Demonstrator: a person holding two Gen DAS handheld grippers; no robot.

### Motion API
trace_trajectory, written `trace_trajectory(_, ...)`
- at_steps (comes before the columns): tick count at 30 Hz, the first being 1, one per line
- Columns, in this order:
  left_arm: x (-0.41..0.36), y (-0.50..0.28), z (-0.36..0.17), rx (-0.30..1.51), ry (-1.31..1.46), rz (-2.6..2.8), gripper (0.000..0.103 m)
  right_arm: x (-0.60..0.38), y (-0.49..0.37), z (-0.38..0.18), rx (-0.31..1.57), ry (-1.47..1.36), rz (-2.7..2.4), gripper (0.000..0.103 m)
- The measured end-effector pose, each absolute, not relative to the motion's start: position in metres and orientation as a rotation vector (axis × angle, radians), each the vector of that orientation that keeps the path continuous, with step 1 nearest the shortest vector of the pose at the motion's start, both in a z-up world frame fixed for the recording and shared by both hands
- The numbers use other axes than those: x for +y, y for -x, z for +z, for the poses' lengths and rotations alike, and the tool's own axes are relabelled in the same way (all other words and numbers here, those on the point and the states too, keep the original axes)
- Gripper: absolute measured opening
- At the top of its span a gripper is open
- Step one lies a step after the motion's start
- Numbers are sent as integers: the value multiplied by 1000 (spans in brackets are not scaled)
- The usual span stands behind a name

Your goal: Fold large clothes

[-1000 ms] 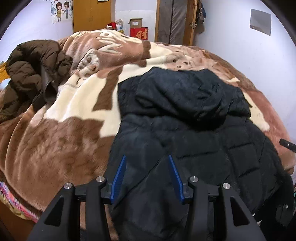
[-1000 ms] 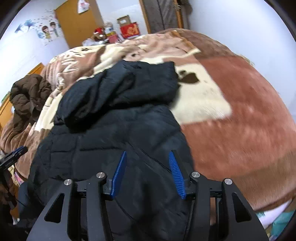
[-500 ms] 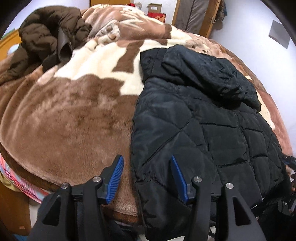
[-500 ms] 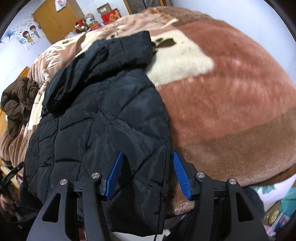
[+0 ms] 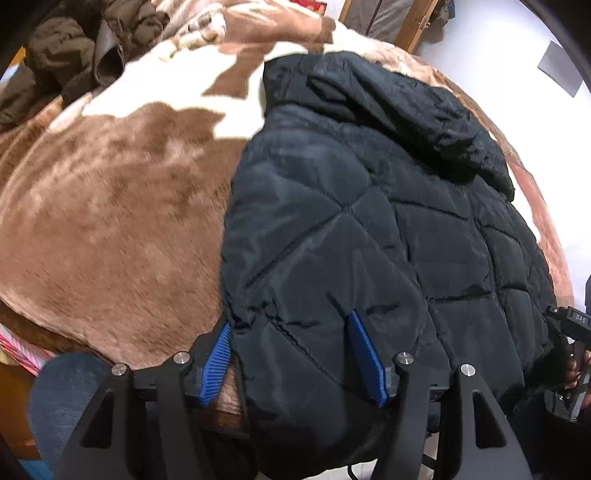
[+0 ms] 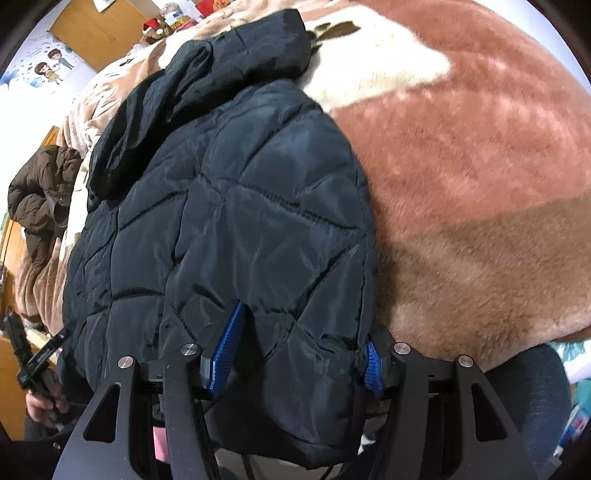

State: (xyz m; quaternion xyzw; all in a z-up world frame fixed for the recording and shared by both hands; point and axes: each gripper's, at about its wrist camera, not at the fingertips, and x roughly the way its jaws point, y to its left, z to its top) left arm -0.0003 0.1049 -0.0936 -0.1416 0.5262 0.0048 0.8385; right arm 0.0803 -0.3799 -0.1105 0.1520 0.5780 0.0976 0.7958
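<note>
The quilted puffer jacket (image 5: 369,229) is black with diamond stitching. The plush blanket (image 5: 110,221) is brown with cream patches. The crumpled coat (image 6: 40,184) is dark brown.

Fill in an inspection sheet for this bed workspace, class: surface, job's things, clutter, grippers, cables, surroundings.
Surface: brown and cream plush blanket covering the bed.
Job's things: black quilted jacket lies flat, hood away from the cameras, hem hanging over the near bed edge.
Clutter: brown jacket crumpled at the far left of the bed.
Grippers: left gripper open, straddling the jacket's left hem corner; right gripper open, straddling the right hem corner.
Cables: thin dark cable below the hem; its ends are hidden.
Surroundings: white wall, wooden door, cartoon sticker, red boxes beyond the bed.
</note>
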Motion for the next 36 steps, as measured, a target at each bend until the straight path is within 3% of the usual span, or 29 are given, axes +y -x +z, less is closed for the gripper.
trace_trajectory(5, 98, -1, -101, 1152, 290, 7, 62, -377, -80, -113, 1278, -310, 239, 56)
trace_trajectory(7, 95, -1, -98, 1141, 278, -7, 50, -375, -80, -110, 1273, -322, 265, 35)
trace_trajectory(9, 92, 0, -91, 1120, 267, -17, 29, -373, -78, -101, 1253, -321, 279, 23)
trace_trajectory(12, 99, 1, -70, 1067, 324, -47, 19, -379, -75, -82, 1196, -383, 312, 16)
trace_trajectory(23, 134, 7, 37, 781, 437, -100, 17, -383, -52, 3, 968, -432, 413, 14)
trace_trajectory(36, 152, 34, 59, 738, 521, -138, 17, -395, -34, 37, 904, -524, 461, 14)
